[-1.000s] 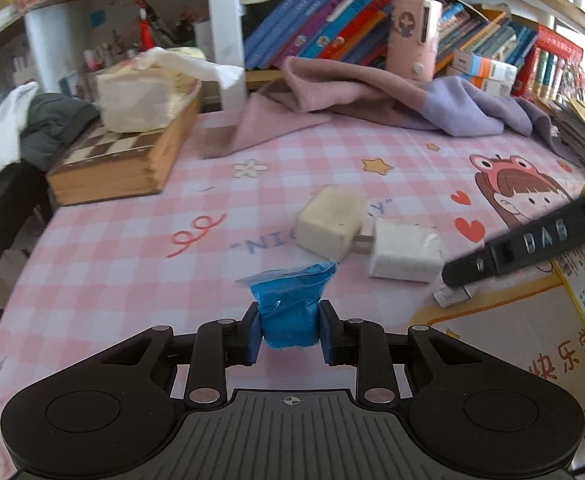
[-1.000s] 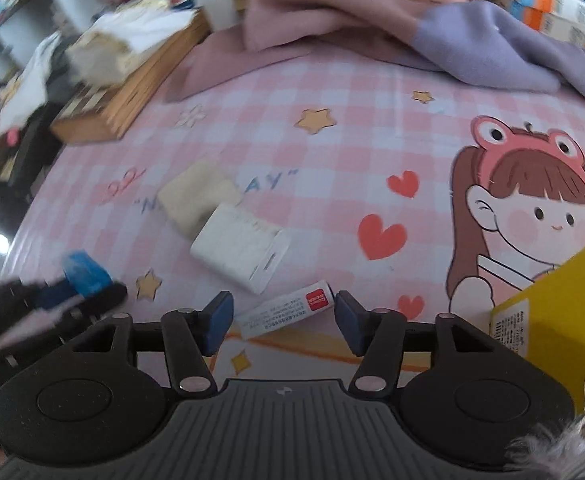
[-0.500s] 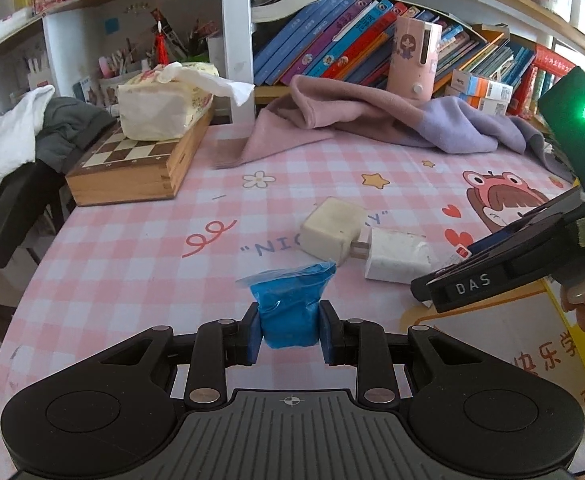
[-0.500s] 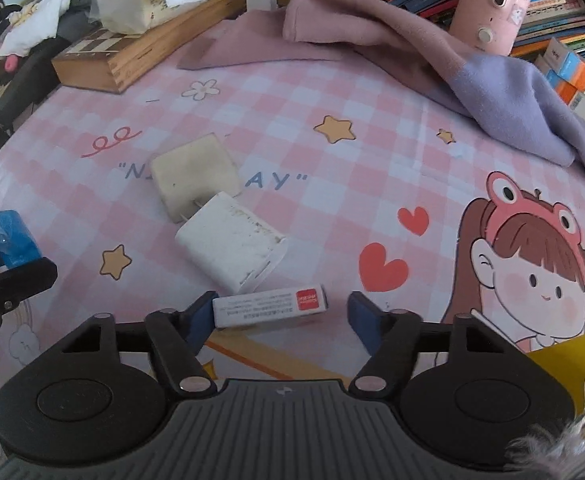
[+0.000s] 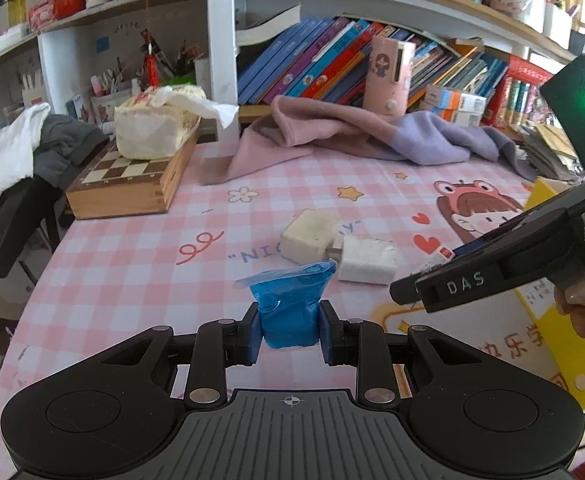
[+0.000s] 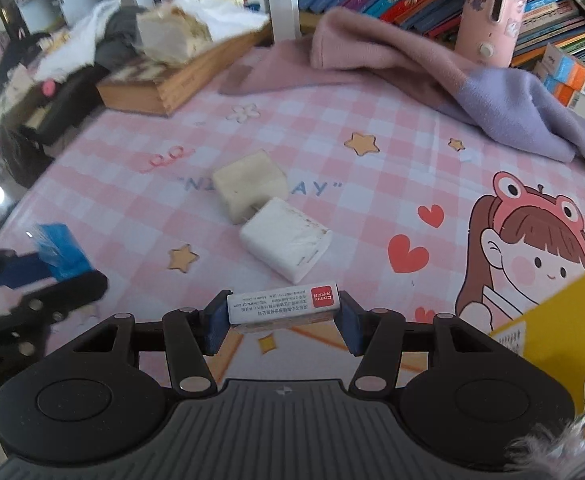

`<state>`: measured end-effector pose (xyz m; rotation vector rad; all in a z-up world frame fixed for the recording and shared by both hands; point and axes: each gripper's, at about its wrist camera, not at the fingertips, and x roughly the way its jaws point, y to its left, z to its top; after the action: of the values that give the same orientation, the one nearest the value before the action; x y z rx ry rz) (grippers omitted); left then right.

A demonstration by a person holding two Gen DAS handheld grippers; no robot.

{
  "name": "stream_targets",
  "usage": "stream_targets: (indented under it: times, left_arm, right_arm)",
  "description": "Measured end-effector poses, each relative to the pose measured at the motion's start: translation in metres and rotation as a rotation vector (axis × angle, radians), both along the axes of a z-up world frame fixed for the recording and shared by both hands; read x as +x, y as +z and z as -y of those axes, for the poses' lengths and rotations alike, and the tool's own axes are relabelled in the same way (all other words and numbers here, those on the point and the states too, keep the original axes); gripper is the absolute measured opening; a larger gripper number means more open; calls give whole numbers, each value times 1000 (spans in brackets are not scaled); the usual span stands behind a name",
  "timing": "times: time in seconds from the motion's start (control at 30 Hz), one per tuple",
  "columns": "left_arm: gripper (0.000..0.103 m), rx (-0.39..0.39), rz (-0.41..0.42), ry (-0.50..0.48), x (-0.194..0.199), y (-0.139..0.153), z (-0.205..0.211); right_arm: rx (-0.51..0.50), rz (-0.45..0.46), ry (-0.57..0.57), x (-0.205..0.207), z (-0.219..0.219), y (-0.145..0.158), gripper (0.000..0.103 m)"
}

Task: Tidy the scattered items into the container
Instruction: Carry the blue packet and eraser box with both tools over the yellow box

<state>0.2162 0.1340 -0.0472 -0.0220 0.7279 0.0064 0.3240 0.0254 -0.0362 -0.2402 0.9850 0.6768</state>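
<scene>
Left wrist view: the left gripper (image 5: 289,330) is clenched on a blue packet (image 5: 290,306), held above the pink checked desk (image 5: 132,256). Right wrist view: the right gripper (image 6: 283,320) grasps a white eraser (image 6: 283,307) by its two ends, just above the desk. Two white chargers (image 6: 268,208) lie touching each other mid-desk, just beyond the eraser. A yellow box (image 6: 564,320) sits at the right edge, near the right gripper. A pink and purple cloth (image 5: 356,136) lies at the back.
</scene>
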Motion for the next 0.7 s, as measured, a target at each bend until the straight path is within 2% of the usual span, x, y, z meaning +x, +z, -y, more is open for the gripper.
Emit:
stream_targets:
  times: [0.17,0.4,0.53,0.7]
  left_arm:
    - [27,-10,14,-42,-24,11,5]
    - [27,-33,25,-89,-60,25,11]
    - [27,-107,11,-102,-82,34,9]
    - [27,-103,21,-145,-113,45,14]
  right_arm:
    - [79,-4,-31,-24,17,23,52]
    - [125,13,-50,-68,41,44,52]
    - [180,-16,-101,-96,61,51,52]
    - [189,16,-122,-133,81,61,52]
